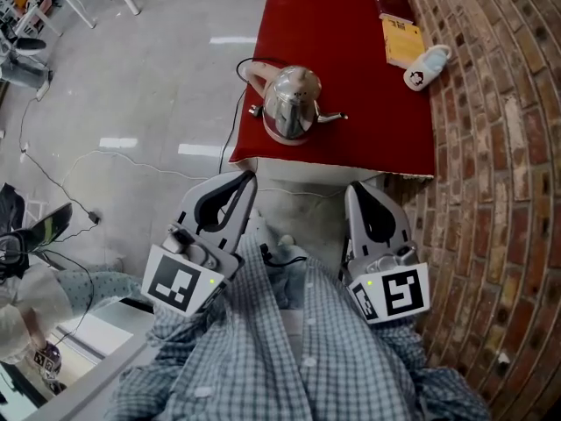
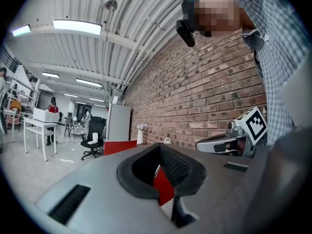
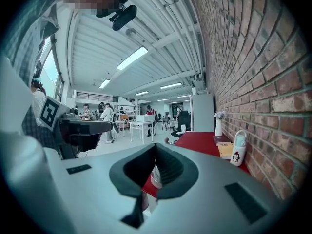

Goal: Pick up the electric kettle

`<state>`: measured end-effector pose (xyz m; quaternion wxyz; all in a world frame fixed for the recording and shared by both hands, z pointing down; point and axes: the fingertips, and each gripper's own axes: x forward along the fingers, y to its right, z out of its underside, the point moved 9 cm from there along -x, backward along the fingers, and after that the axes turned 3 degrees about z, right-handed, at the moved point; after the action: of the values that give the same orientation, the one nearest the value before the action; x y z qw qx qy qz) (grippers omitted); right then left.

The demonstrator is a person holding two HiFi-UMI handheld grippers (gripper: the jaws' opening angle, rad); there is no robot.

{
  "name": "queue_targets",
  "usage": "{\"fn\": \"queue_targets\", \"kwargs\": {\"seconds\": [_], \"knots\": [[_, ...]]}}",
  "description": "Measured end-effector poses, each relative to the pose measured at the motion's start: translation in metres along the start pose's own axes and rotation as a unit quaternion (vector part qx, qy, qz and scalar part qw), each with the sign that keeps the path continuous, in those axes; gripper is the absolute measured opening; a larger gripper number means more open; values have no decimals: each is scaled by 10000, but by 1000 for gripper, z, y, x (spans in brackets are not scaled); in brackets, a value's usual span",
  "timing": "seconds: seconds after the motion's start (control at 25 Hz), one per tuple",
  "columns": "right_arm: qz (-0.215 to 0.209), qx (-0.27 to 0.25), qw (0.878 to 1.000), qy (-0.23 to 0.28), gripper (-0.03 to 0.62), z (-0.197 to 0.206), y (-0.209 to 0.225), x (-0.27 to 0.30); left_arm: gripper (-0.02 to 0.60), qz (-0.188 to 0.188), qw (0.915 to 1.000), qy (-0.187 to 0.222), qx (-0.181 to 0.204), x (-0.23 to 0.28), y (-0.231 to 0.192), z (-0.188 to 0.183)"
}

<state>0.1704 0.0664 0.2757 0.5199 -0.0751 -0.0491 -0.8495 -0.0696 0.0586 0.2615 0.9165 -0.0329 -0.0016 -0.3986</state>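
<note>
Sitting on the red tabletop (image 1: 351, 24), the electric kettle (image 1: 289, 103) is untouched, its spout turned toward the brick wall (image 1: 491, 147) and its cord (image 1: 238, 117) trailing off the opposite side. Both pairs of tongs hang short of the kettle, on the person's side of it: the left tongs (image 1: 246, 180) a little to its left, the right tongs (image 1: 354, 189) to its right. Each pair is closed with nothing between the jaws.

The step in hand looks like the approach; the pick-up has not begun. The next move, I judge, calls for one pair to open, go forward to the kettle's handle on the side away from the spout, and close there.

Only the head view shows tongs and kettle together, with a yellow book (image 1: 401, 40) and a white bottle (image 1: 427, 67) beyond the kettle by the wall. The right gripper view shows what looks like a sliver of the kettle's steel body through the notch of its closed jaws. The left gripper view shows only red tabletop there, with the right tongs alongside.
</note>
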Motion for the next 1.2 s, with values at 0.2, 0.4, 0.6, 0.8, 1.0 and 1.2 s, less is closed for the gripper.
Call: {"fn": "queue_targets", "kwargs": {"seconds": [0.2,0.4,0.6,0.8,1.0,1.2], "knots": [[158,28,9999,-47,6,2,5,9,8,-79,9999,-113,-64,12,-16,6],[368,53,9992,-126,6,3,7,22,8,0,9997,-212,-72,29,-41,11],[526,140,9982,-266,6,8,12,40,8,44,9994,-321,-115,49,-68,19],[631,199,9969,-417,6,10,13,59,31,23,9983,-575,-111,67,-98,28],[773,206,9953,-545,6,10,15,78,52,198,9974,-689,-53,85,-124,38],[961,205,9929,-669,6,10,14,94,86,352,9919,-1145,426,104,-146,48]]}}
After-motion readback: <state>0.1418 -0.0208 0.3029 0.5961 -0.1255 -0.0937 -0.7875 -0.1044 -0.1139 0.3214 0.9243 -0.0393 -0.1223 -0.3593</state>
